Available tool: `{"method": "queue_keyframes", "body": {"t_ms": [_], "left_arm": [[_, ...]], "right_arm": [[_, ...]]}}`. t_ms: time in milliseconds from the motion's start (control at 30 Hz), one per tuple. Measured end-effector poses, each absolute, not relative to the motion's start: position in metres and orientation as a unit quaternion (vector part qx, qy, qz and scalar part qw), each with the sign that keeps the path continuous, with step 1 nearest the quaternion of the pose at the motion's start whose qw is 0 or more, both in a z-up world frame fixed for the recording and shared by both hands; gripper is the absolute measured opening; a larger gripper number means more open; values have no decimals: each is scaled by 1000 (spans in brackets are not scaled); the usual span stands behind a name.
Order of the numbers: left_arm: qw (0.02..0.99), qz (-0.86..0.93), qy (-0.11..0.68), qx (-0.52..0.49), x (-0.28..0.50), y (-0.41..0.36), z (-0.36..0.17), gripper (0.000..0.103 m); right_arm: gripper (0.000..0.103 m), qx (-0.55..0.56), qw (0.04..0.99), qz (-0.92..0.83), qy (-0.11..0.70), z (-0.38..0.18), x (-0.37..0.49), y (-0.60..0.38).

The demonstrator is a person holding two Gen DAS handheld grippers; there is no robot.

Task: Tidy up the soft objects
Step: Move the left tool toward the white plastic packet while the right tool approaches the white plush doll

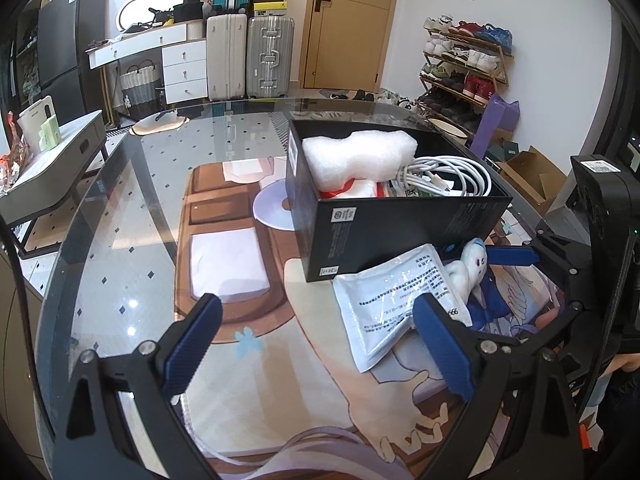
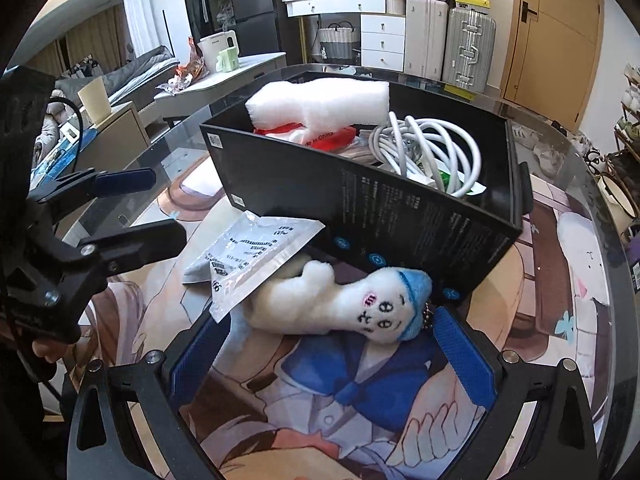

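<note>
The plush (image 2: 344,300), white with a blue cap, lies on the mat (image 2: 560,280) against the black box (image 2: 400,216), partly under a white packet (image 2: 256,256). Both the right gripper (image 2: 332,352) and the left gripper (image 1: 320,340) have their fingers apart and hold nothing.

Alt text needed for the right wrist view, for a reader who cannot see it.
The open right gripper frames a white plush toy lying on the table mat beside a black box holding foam and white cable. A silver pouch overlaps the toy.
</note>
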State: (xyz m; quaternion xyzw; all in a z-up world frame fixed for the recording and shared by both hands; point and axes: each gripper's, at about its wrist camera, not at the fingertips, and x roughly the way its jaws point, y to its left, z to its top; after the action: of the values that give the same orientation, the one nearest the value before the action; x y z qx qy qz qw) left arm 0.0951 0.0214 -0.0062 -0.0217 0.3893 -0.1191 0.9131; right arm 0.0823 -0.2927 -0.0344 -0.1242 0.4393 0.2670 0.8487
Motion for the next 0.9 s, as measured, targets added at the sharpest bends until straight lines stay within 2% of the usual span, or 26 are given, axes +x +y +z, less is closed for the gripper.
{"method": "queue_keyframes", "body": {"t_ms": [433, 500, 567, 900], "left_arm": [[912, -124, 390, -24, 98, 22, -7, 97], [911, -126, 391, -24, 99, 20, -6, 97], [911, -129, 392, -25, 99, 20, -7, 97], [900, -154, 406, -32, 99, 10, -8, 97]], "right_arm": [[102, -124, 852, 256, 440, -36, 86, -298], [101, -124, 853, 257, 437, -35, 85, -299], [93, -124, 853, 262, 434, -34, 81, -301], [92, -137, 860, 258, 419, -29, 66, -314]]}}
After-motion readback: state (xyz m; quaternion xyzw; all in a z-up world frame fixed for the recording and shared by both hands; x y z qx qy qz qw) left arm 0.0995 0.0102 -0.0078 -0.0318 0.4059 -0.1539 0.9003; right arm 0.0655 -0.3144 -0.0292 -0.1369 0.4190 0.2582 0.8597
